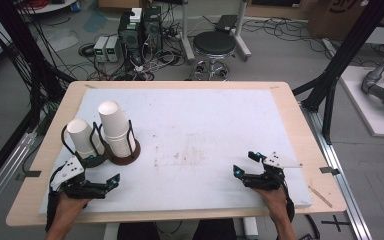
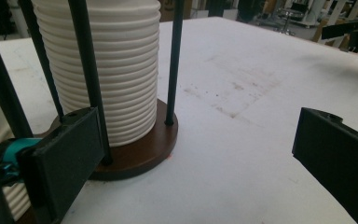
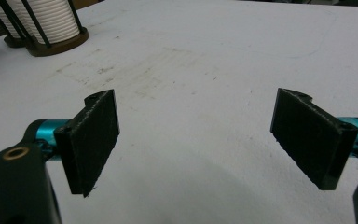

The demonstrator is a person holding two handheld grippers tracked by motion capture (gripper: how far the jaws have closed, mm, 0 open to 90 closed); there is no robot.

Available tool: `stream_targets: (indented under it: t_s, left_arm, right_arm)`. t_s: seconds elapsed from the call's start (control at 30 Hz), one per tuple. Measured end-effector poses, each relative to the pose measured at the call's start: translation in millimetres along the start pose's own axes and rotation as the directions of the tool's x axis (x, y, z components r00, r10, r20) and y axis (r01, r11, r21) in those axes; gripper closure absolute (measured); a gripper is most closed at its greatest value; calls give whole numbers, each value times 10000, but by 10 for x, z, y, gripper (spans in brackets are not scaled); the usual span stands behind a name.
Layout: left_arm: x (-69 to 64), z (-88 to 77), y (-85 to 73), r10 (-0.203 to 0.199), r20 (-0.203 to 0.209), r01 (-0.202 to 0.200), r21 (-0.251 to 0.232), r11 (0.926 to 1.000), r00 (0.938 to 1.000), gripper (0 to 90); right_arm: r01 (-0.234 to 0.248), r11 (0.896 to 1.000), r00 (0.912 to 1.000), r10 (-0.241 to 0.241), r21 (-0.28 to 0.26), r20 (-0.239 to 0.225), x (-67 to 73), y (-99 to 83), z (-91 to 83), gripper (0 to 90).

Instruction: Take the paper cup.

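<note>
- High view puts your work at the near-left of the table [image 1: 180, 87]: two stacks of white paper cups, upside down, each inside a holder of thin black rods.
- The taller cup stack [image 1: 115, 129] stands on a round brown wooden base [image 1: 130, 156]; the shorter cup stack [image 1: 83, 138] stands just beside it to the left, in its own dark holder.
- Your left gripper [image 1: 102, 184] sits just in front of these holders with its jaws spread wide and nothing between them. In the left gripper view one jaw is right by a rod at the brown base [image 2: 140, 156], with the ribbed wall of the stack [image 2: 116, 70] just behind.
- Handling, as I judge it: paper cups are very light and thin-walled, so they will crush if you squeeze hard, and nested cups may cling so that more than one lifts.
- Take the top cup near its closed end, above the rods, with a gentle pinch, and lift straight up so it does not snag on the wires.
- Your right gripper [image 1: 250, 165] is well apart, at the near-right of the white mat, jaws also wide and empty over bare surface [image 3: 196, 121].
- No brand, label or readable writing shows on the cups, the holders or the mat.
</note>
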State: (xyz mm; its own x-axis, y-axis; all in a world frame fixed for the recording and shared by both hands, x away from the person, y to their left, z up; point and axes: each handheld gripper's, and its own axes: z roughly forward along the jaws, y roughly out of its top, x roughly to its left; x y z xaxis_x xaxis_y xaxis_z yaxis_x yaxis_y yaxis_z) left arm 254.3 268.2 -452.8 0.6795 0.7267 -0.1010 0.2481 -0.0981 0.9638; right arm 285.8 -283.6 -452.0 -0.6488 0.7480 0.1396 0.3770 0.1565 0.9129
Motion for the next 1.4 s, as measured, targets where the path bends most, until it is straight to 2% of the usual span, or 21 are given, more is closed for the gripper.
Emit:
stream_targets:
  t_s: [0.27, 0.43, 0.5, 0.53, 0.6, 0.77, 1.0, 1.07, 1.23, 1.37, 1.4]
  left_arm:
    - [41, -121, 31, -48, -33, 47, -167, 9998, 10000, 18]
    - [33, -186, 124, 31, 2, -31, -326, 9995, 10000, 18]
    - [21, -213, 175, 127, 17, -126, -343, 9993, 9999, 18]
    - [18, -244, 226, 313, 63, -310, -323, 9990, 9995, 18]
    - [17, -254, 246, 342, 71, -339, -329, 9989, 9994, 18]
    - [35, -321, 424, 667, 249, -660, -291, 9974, 9975, 18]
    - [51, -358, 580, 863, 414, -854, -242, 9961, 9954, 18]
    - [56, -365, 652, 1013, 520, -1003, -207, 9947, 9935, 18]
    - [80, -373, 760, 1097, 745, -1089, -153, 9939, 9912, 18]
    - [111, -371, 871, 1253, 1061, -1250, -89, 9921, 9864, 18]
    - [129, -363, 932, 1342, 1247, -1357, 41, 9907, 9831, 18]
  right_arm:
    - [-54, 9999, 10000, 55, 130, -80, -13, 6, 11, 157]
    - [-142, 9998, 9998, 144, 100, -108, -22, 4, 6, 157]
    - [-105, 9999, 9999, 106, 85, -113, -23, 4, 7, 157]
    - [-126, 9999, 9998, 127, 98, -119, -22, 4, 6, 157]
    - [-141, 9999, 9998, 142, 96, -119, -21, 4, 6, 157]
    - [-161, 9998, 9998, 162, 119, -128, -21, 5, 9, 157]
    - [-148, 9998, 9998, 149, 101, -144, -26, 4, 8, 157]
    - [-144, 9998, 9998, 145, 102, -142, -25, 4, 9, 157]
    - [-147, 9998, 9998, 149, 116, -126, -24, 5, 10, 157]
    - [-139, 9998, 9998, 141, 139, -113, -25, 6, 12, 157]
    - [-121, 9998, 9999, 122, 133, -111, -26, 6, 13, 157]
